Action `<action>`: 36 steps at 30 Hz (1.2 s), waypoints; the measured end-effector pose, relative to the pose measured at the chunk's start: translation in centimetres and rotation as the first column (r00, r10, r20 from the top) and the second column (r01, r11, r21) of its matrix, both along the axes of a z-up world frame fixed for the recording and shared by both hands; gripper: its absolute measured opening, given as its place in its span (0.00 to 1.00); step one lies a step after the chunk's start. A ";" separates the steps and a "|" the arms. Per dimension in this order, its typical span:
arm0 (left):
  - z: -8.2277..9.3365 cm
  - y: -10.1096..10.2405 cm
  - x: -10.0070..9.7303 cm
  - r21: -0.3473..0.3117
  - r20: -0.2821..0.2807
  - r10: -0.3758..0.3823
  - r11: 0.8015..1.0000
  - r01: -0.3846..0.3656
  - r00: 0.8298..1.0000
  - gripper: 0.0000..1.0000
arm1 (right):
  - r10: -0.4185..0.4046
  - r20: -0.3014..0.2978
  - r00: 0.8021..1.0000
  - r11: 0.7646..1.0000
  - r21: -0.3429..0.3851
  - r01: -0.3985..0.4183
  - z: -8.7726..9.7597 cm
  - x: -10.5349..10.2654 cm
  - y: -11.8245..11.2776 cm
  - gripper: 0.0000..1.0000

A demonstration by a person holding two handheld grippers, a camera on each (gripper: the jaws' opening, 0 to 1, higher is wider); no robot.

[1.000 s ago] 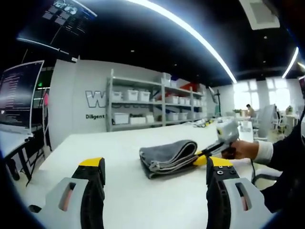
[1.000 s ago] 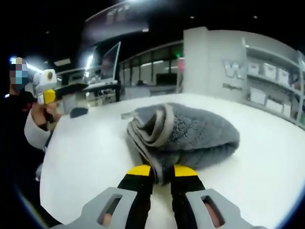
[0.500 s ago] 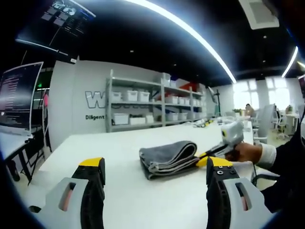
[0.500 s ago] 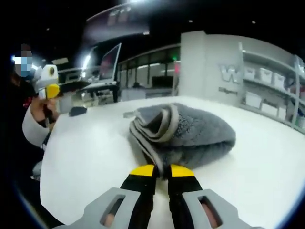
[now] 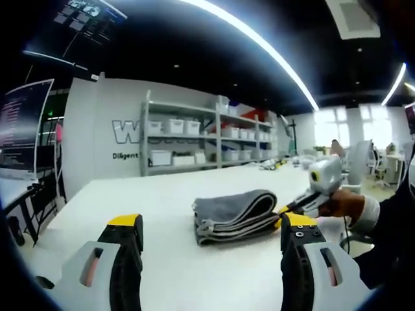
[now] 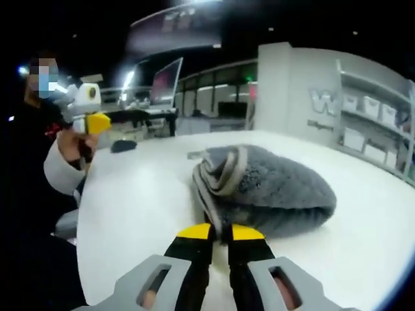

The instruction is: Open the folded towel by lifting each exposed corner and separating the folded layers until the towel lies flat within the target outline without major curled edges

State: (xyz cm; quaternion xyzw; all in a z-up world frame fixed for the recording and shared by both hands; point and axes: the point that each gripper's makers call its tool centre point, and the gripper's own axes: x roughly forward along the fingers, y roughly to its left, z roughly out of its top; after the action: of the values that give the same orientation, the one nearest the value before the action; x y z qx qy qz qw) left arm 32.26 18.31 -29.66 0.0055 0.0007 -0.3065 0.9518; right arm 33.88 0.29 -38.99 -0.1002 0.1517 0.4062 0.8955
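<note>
— Looking along the left tongs (image 5: 211, 227), what do the jaws show?

— Both yellow-tipped jaws stand wide apart with nothing between them, raised over the white tabletop (image 5: 162, 194). Past them, the folded grey towel (image 5: 237, 216) lies on the tabletop, its layered, pale-trimmed edges stacked toward the camera.

— And to the right of the towel?

— The right tongs (image 5: 283, 211) reach in from that side, held by a person's hand (image 5: 340, 202) in a white cuff and dark sleeve; their yellow tips meet the towel's right-hand edge. Shelving (image 5: 207, 139) with white bins lines the wall behind.

— What does the right gripper view add?

— At far left, the person's other hand (image 6: 68, 146) holds the left tongs (image 6: 97, 123) up, well apart from the towel. A monitor (image 6: 165, 81) stands on a desk beyond. In the centre, the towel (image 6: 272, 191) sits as a plump grey bundle, folds facing the camera. At the bottom, the right tongs (image 6: 220, 233) have their jaws drawn almost together on the towel's near lower edge, pinching a trimmed layer between the yellow tips
</note>
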 end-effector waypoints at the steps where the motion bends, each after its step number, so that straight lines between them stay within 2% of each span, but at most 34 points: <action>1: -0.1 -0.1 0.0 0.005 -0.005 -0.002 1.000 0.002 1.000 0.86 | 0.010 0.002 1.000 1.000 -0.003 -0.010 0.1 -0.3 0.2 0.03; 6: -0.1 0.1 0.1 -0.001 -0.004 -0.005 1.000 0.005 1.000 0.86 | 0.075 -0.001 0.997 0.997 -0.030 -0.075 0.1 -2.2 1.3 0.04; 9: -0.4 0.4 0.3 -0.002 -0.014 0.003 1.000 -0.003 1.000 0.86 | 0.113 -0.027 0.993 0.994 -0.004 -0.113 -0.1 -2.8 2.0 0.04; 12: -0.6 0.3 0.4 -0.002 -0.020 0.002 1.000 -0.002 1.000 0.86 | 0.148 -0.045 0.988 0.989 -0.011 -0.149 -0.6 -3.8 2.6 0.05; 17: -1.0 -0.9 0.3 0.014 -0.025 -0.020 1.000 0.020 1.000 0.86 | 0.191 -0.049 0.980 0.982 0.007 -0.191 -0.7 -4.9 3.5 0.05; 27: -1.8 -3.6 0.0 0.008 -0.041 -0.071 0.997 0.071 0.997 0.85 | 0.220 -0.036 0.975 0.975 -0.016 -0.221 -0.7 -6.3 4.4 0.04; 29: -2.0 -4.1 -0.1 0.012 -0.043 -0.084 0.996 0.084 0.996 0.85 | 0.259 -0.026 0.965 0.965 -0.033 -0.260 -0.6 -7.1 4.6 0.02; 33: -2.7 -4.7 0.1 0.028 -0.059 -0.098 0.995 0.100 0.993 0.85 | 0.266 0.011 0.964 0.964 -0.018 -0.266 1.1 -6.9 4.4 0.01; 36: -3.1 -5.3 0.0 0.026 -0.074 -0.112 0.993 0.114 0.991 0.85 | 0.273 0.067 0.960 0.962 0.013 -0.274 3.2 -6.7 4.3 0.02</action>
State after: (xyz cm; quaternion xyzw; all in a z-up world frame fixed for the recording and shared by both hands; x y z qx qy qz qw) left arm 32.25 13.02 -32.76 0.0087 0.0395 -0.3598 0.9322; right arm 27.15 4.56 -35.84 -0.1234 0.1030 0.5242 0.8363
